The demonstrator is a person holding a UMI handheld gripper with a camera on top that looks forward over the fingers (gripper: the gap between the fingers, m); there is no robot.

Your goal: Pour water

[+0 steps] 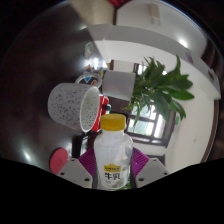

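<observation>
A clear bottle with a yellow cap and a white-and-yellow label stands between my gripper's two purple pads, which press on its sides. The bottle is held up in the air and looks upright. A grey speckled mug with a red inside floats just to the left of the bottle's cap, tipped on its side with its mouth facing the bottle. What holds the mug is hidden.
A green potted plant stands beyond the bottle to the right. A white wall and a window lie behind it. A pink round thing shows low on the left.
</observation>
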